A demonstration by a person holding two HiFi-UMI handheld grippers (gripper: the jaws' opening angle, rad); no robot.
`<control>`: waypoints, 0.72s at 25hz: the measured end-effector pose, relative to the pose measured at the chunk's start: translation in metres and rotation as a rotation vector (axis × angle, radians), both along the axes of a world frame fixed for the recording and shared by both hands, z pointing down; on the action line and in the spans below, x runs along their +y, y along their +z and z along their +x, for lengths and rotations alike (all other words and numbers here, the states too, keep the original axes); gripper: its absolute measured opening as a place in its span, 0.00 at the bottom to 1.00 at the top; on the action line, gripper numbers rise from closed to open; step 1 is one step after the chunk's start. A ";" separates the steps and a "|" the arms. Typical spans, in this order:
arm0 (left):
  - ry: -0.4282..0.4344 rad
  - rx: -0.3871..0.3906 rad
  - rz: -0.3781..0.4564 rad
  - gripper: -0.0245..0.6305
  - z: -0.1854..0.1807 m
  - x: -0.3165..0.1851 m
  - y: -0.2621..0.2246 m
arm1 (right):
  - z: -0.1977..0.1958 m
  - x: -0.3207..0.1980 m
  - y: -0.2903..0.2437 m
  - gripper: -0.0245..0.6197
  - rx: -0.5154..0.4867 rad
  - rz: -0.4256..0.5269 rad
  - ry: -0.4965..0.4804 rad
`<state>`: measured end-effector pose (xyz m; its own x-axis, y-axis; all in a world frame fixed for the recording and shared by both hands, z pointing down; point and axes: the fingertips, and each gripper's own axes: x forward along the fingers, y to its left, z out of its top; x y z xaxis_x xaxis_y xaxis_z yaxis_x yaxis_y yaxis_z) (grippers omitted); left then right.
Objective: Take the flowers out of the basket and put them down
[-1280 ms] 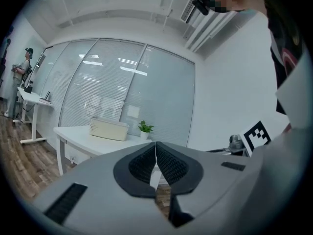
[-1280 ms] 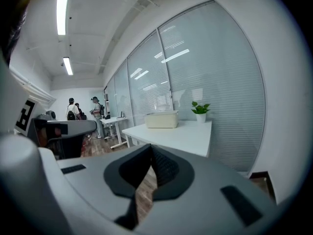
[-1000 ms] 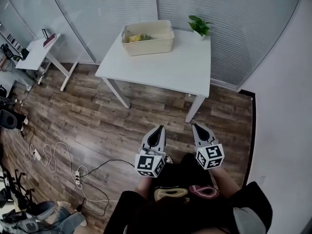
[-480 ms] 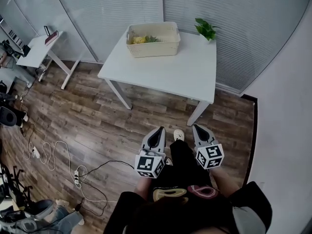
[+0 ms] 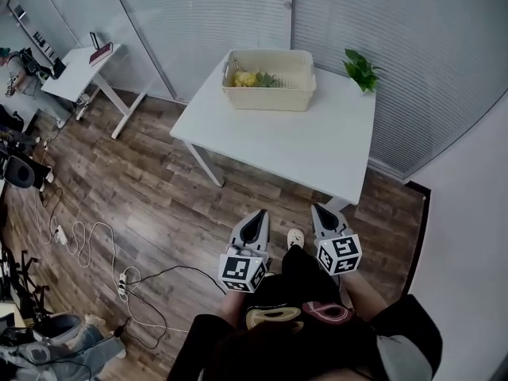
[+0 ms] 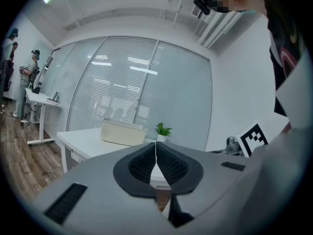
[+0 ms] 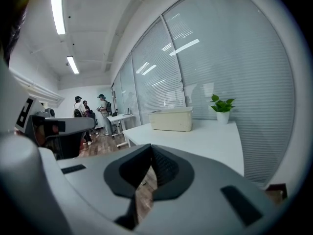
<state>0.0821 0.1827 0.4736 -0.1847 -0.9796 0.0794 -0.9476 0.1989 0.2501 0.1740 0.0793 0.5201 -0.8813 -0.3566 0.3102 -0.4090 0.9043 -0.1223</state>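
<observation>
Two tools, both pressed together, nothing between the pads. In the head view the left tool (image 5: 259,213) and the right tool (image 5: 318,208) sit side by side low in frame, over the wooden floor (image 5: 159,189), well short of the counter (image 5: 317,145). On the far-left part of the counter, close to the glass wall (image 5: 238,10), stands the cream basket (image 5: 270,95). Inside the basket, at its left end, lie the flowers (image 5: 252,78): yellow blooms with green leaves, neither tool near them. At the far right corner of the counter there is a potted plant (image 5: 361,68), apart from the basket. Both gripper views look past closed jaw tips at the basket and plant in the distance. A smaller counter (image 5: 79,66) stands at upper left. White and black cables (image 5: 83,240) loop across the floor at left. The right gripper view shows people (image 7: 100,111) standing far back by that smaller counter.
</observation>
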 end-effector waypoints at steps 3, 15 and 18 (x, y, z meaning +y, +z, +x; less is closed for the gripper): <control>-0.009 -0.001 -0.005 0.07 -0.012 -0.027 -0.001 | -0.020 -0.026 -0.006 0.05 -0.016 -0.001 -0.023; -0.111 -0.017 -0.001 0.07 -0.047 -0.128 -0.007 | -0.066 -0.140 -0.013 0.05 -0.043 -0.009 -0.114; -0.138 -0.012 0.000 0.07 -0.051 -0.142 -0.005 | -0.075 -0.157 -0.017 0.05 -0.056 -0.004 -0.140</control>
<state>0.0313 0.0412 0.4684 -0.3184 -0.9449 0.0762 -0.9143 0.3273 0.2386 0.0994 -0.0780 0.5033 -0.9382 -0.2282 0.2603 -0.2716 0.9514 -0.1449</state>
